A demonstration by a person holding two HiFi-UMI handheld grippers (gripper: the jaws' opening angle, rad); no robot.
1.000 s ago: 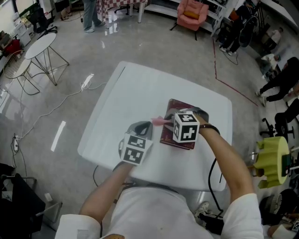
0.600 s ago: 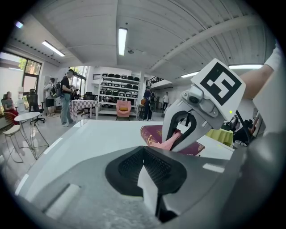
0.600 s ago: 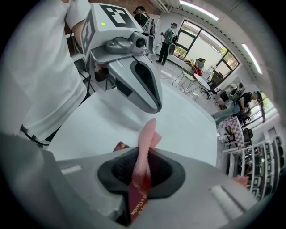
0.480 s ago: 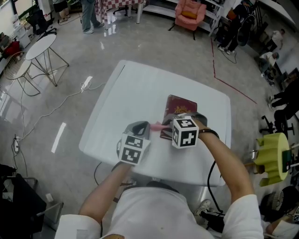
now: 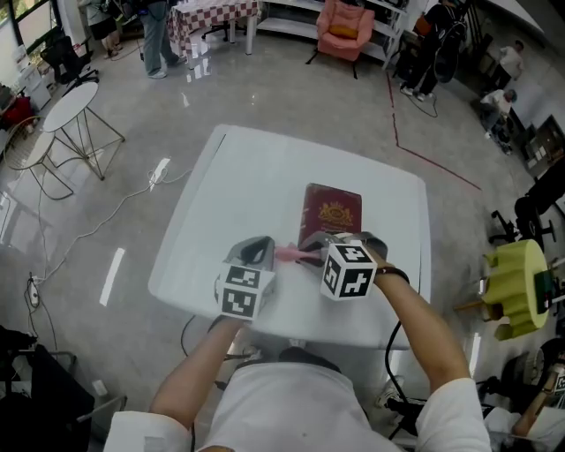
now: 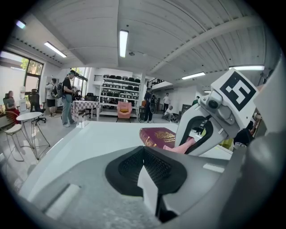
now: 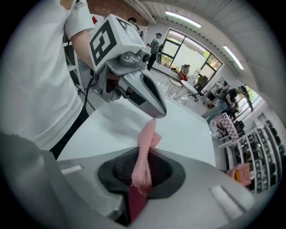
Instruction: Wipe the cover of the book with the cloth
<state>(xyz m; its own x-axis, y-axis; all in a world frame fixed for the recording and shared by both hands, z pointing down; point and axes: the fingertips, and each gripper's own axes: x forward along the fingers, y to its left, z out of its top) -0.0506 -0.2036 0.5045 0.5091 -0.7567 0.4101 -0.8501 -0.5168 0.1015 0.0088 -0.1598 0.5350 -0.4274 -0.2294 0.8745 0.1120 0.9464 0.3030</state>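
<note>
A dark red book with a gold emblem lies flat on the white table, right of centre. My right gripper hovers at the book's near edge, shut on a pink cloth that sticks out to the left. In the right gripper view the cloth is pinched between the dark pads and stands up from them. My left gripper sits just left of the cloth, shut with nothing in it. The left gripper view shows the book ahead and the cloth in the right gripper.
The table's near edge is just below both grippers. Around it on the floor are a round side table, a pink armchair, a yellow-green object, a white cable and a standing person.
The right gripper with the cloth has drawn back toward the book's near edge, leaving most of the cover uncovered. The left gripper stays beside it.
</note>
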